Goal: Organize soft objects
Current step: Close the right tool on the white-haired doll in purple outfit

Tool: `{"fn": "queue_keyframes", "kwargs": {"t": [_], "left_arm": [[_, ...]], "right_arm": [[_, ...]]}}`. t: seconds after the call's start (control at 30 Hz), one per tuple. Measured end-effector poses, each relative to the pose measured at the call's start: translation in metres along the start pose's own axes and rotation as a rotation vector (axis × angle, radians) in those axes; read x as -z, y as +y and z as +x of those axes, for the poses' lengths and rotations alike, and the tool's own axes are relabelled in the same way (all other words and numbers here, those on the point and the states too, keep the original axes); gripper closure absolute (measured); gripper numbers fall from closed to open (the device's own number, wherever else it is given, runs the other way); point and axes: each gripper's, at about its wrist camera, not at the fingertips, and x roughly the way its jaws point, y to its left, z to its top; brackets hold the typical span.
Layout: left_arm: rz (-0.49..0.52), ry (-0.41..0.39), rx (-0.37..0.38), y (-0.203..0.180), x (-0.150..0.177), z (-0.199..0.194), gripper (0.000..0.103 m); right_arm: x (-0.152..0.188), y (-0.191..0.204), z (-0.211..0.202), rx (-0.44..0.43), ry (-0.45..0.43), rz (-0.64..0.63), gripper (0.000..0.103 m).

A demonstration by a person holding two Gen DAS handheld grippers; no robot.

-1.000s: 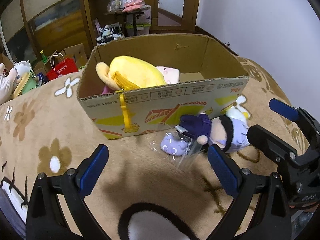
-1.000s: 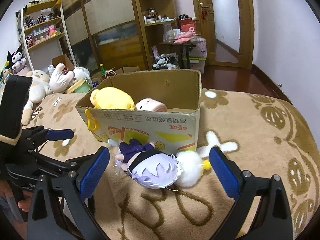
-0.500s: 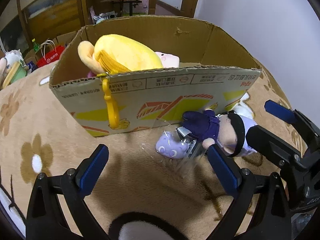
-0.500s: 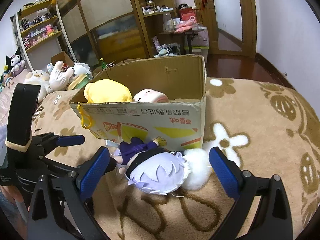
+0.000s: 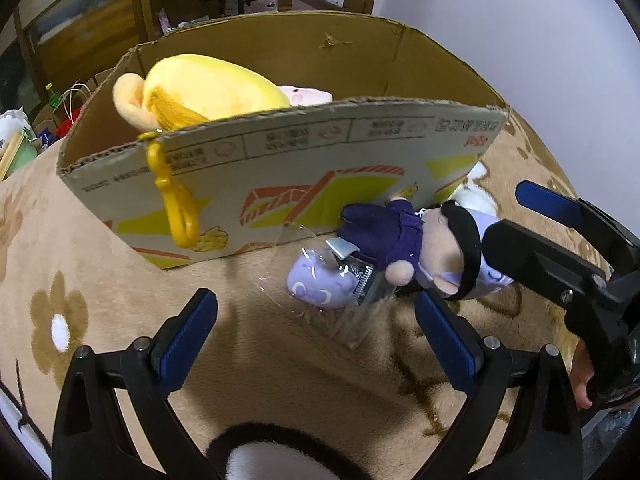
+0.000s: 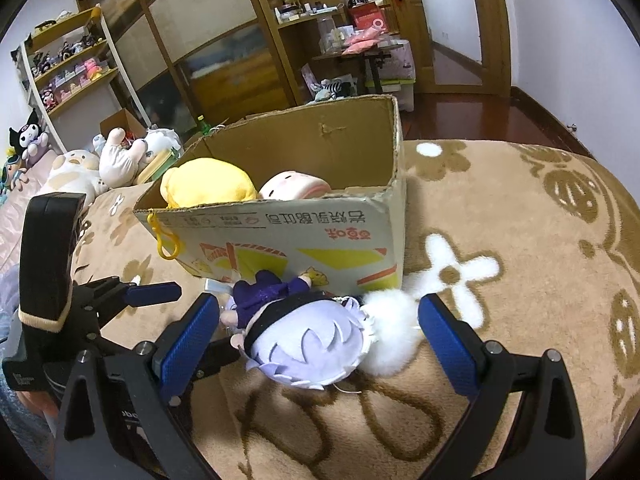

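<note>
A small plush doll (image 6: 304,340) with lilac hair, a black blindfold and a purple outfit lies on the brown flowered blanket against the front of a cardboard box (image 6: 280,240); it also shows in the left wrist view (image 5: 416,252). A clear plastic wrapper with a lilac bit (image 5: 320,288) lies by its feet. A yellow plush (image 5: 208,92) and a pink plush (image 6: 292,186) sit in the box (image 5: 280,168). My right gripper (image 6: 316,344) is open, its fingers either side of the doll's head. My left gripper (image 5: 316,336) is open, just short of the wrapper.
A yellow clip (image 5: 180,208) hangs over the box's front wall. More plush toys (image 6: 100,164) lie at the far left by shelves (image 6: 72,68). A wooden cabinet (image 6: 248,40) and a doorway stand behind. The blanket (image 6: 520,260) spreads to the right.
Both grippers have moved forward toward the doll and the box. The right gripper's fingers now flank the doll's head. Both stay open.
</note>
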Motion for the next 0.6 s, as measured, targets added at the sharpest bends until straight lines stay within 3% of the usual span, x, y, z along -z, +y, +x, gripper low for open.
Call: {"fn": "queue_keyframes", "kwargs": {"t": [0.27, 0.37, 0.47, 0.6], "left_arm": [[0.006, 0.037, -0.033, -0.004, 0.002, 0.016, 0.005], [0.011, 0.016, -0.074, -0.002, 0.003, 0.018, 0.005], [-0.006, -0.002, -0.077, 0.004, 0.006, 0.019, 0.006], [-0.002, 0.005, -0.038, 0.004, 0.009, 0.021, 0.018]], "right_arm": [[0.003, 0.008, 0.018, -0.013, 0.05, -0.026, 0.0], [0.005, 0.011, 0.027, -0.004, 0.086, -0.038, 0.01], [0.009, 0.009, 0.038, -0.002, 0.13, -0.029, 0.012], [0.01, 0.005, 0.043, -0.014, 0.152, -0.006, 0.012]]}}
